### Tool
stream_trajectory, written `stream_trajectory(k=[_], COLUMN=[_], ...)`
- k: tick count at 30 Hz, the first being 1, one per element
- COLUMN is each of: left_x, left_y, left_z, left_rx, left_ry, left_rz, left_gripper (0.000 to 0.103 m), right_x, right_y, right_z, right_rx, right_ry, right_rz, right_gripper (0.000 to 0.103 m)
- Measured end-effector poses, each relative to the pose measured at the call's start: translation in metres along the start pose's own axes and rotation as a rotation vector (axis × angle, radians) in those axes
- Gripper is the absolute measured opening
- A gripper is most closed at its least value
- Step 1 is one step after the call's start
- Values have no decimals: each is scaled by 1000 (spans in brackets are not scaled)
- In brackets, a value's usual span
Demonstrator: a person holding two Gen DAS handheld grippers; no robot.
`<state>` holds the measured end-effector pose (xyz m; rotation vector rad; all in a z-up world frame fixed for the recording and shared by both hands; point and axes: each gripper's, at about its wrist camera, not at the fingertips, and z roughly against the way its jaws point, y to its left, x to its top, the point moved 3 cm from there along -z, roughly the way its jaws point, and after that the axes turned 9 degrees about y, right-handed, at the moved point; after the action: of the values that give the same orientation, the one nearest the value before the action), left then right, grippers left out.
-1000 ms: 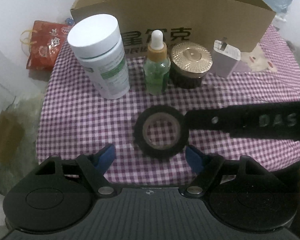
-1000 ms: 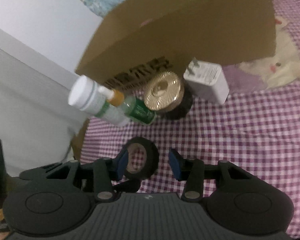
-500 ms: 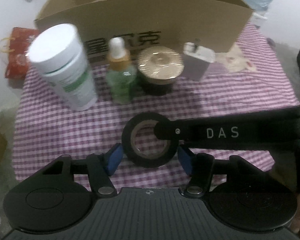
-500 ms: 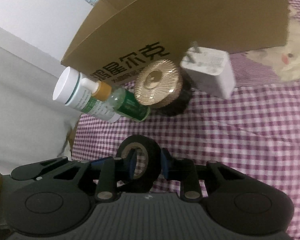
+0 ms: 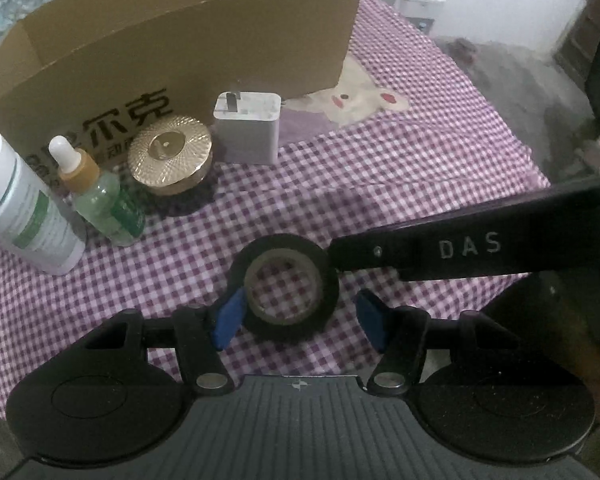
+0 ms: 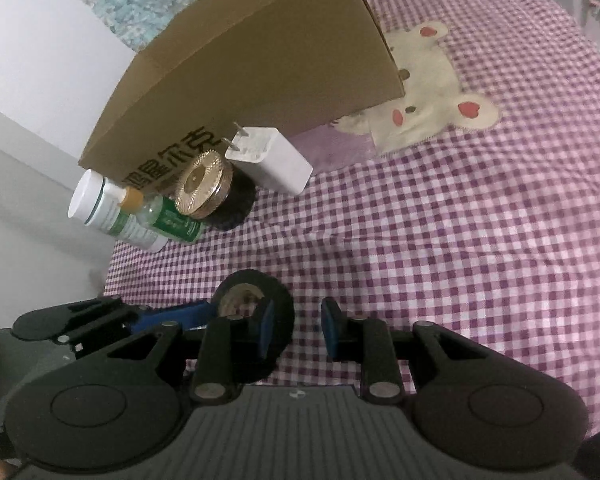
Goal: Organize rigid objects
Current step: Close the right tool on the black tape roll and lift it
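While your two grippers crowd in from different sides, the tape [image 5: 286, 286] sits flat on the checked cloth [image 5: 380, 184], right between them. Your left gripper [image 5: 298, 318] has its blue pads spread wide: the left pad [image 5: 229, 316] is touching the roll's outer edge, the other pad sits clear of it with cloth showing in the gap. So it's bracketing the tape, not squeezing it.

Your right gripper [image 6: 294, 330] comes in from the right side of the left camera's view, the black bar marked DAS ending right at the roll's rim. From its own camera its fingers are parted a moderate way. One blue pad [image 6: 268, 330] is in front of the roll and overlaps it, the other hangs over bare cloth beside it. Can't honestly tell if that near pad is touching the tape or just in front of it. Nothing is clamped either way.

Further back you've got a neat row in front of the box [image 5: 204, 40]: white bottle [image 5: 20, 208], dropper bottle [image 5: 100, 196], gold-lidded jar [image 5: 170, 156], then the charger [image 5: 248, 128] standing with its prongs up. The two bottles are just about touching, and the jar and charger sit close to the box's printed wall. There's a bunny patch [image 5: 360, 100] on the cloth just right of the charger, partly tucked under the box corner.
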<state>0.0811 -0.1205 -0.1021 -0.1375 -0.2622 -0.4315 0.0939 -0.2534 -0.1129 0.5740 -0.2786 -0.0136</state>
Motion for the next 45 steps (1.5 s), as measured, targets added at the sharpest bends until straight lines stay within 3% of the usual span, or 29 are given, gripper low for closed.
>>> stream_trajectory(k=[13,20,24,31,37,45], left_x=[-1,0,0,0,-1,-10], left_y=[-2,3,4,-5,1,17], left_z=[1,1,2,0,9,20], left_rx=[49,52,38,31,53,24], left_ry=[-18,-29,-30,-26,-53,-43], left_rz=[-9,20,26,5,13,39], left_gripper=[60,53,42,41,44,62], right_x=[3,3,2,-1,3,8], right_y=[28,30,27,29,24,10], right_z=[-26,-30,-27,-27,-17,2], right_rx=[-38,-33,-20,22,23,11], right_ry=[17,0,-5,5,-29,-69], right_rz=[83,95,64,39,31,24], right_gripper=[29,29,28,23,23,24])
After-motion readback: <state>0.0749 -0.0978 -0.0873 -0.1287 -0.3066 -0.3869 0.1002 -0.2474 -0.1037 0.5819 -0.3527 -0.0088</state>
